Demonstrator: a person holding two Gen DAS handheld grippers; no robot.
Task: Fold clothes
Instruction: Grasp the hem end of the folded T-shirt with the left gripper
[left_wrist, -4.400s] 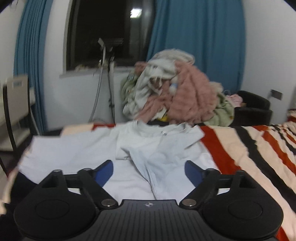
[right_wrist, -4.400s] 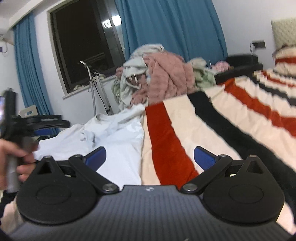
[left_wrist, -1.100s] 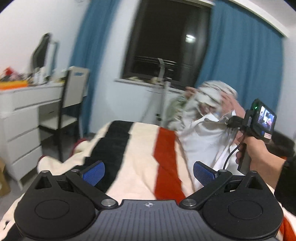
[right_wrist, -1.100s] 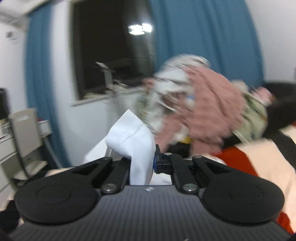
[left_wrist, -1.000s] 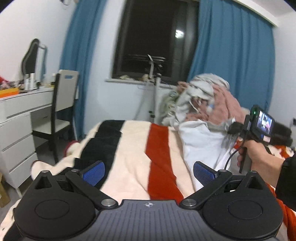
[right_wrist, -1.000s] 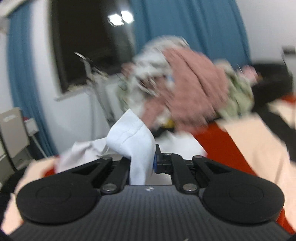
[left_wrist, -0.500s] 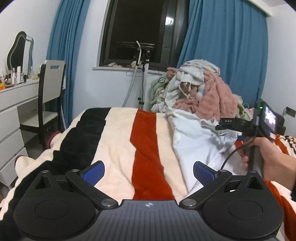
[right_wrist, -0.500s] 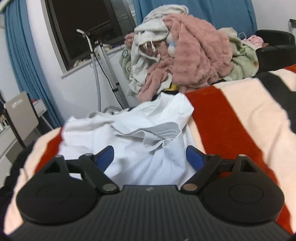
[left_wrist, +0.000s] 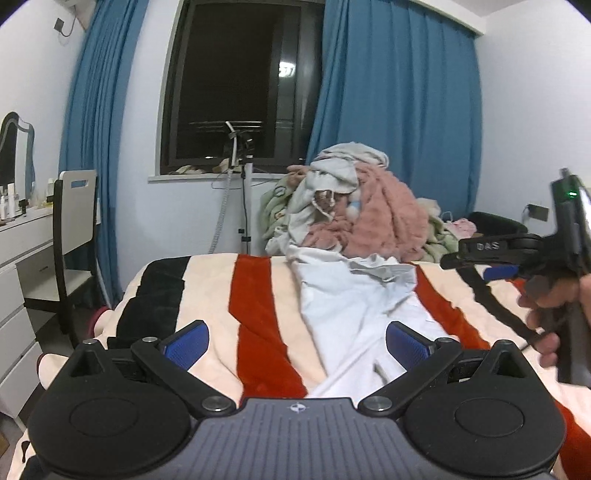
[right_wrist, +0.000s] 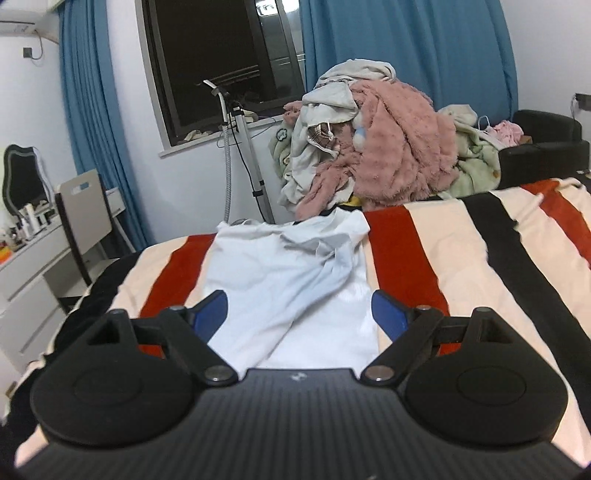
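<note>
A white garment (left_wrist: 354, 299) (right_wrist: 295, 280) lies folded into a long strip on the striped blanket (left_wrist: 258, 317) (right_wrist: 461, 258), rumpled at its far end. My left gripper (left_wrist: 295, 343) hovers open over the near end of the bed, with nothing between its blue pads. My right gripper (right_wrist: 299, 314) is open above the near part of the garment and holds nothing. In the left wrist view the right gripper (left_wrist: 480, 260) sits at the right edge, held by a hand (left_wrist: 554, 295).
A tall pile of clothes (left_wrist: 354, 206) (right_wrist: 376, 147), pink, white and green, stands past the foot of the bed. A stand with a hose (left_wrist: 236, 192) rises by the dark window. A chair (left_wrist: 74, 236) and a white dresser (left_wrist: 18, 258) stand on the left. A black armchair (right_wrist: 546, 151) sits far right.
The right gripper was shut on a fold of the white garment, then opened and let it drop onto the bed, and drew back. The left gripper's view swung toward the garment.
</note>
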